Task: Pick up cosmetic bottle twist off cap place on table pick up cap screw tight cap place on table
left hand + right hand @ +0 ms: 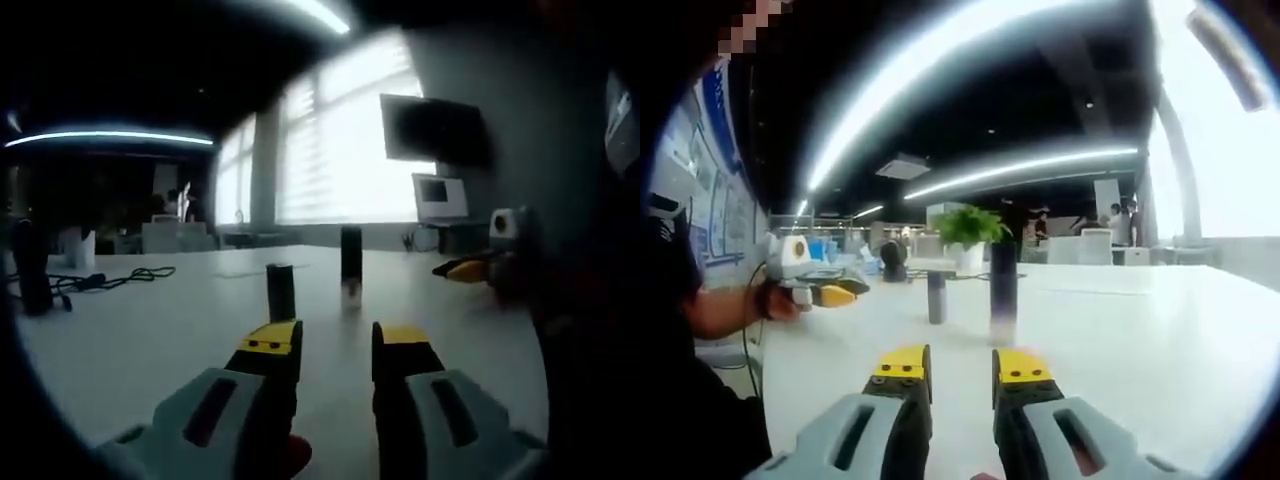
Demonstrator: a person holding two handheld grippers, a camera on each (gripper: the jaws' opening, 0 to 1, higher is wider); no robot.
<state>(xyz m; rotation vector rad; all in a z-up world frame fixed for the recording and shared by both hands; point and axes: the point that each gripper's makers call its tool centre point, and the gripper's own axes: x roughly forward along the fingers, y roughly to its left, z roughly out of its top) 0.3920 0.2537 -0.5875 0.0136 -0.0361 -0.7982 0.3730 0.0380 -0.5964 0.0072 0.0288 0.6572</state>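
My left gripper sat at the bottom centre of the left gripper view, its yellow-tipped jaws apart with nothing between them, above bare white table. Just above the jaw tips, in the middle of that frame, stood the two task pieces, both upright and apart from each other: the taller dark cosmetic bottle with a paler base to the right, and the shorter dark cylindrical cap to its left and nearer the jaws. The tabletop looked smooth and matte, with open surface on every side of both pieces; a black cable lay at mid-left, well away. My right gripper entered at the right edge of that frame. In the right gripper view, that gripper held its jaws apart and empty at the bottom centre, with the bottle just above the right jaw tip and the cap to its left. My left gripper showed at mid-left, in my hand, above the table's near edge. A leafy potted plant stood behind the bottle.
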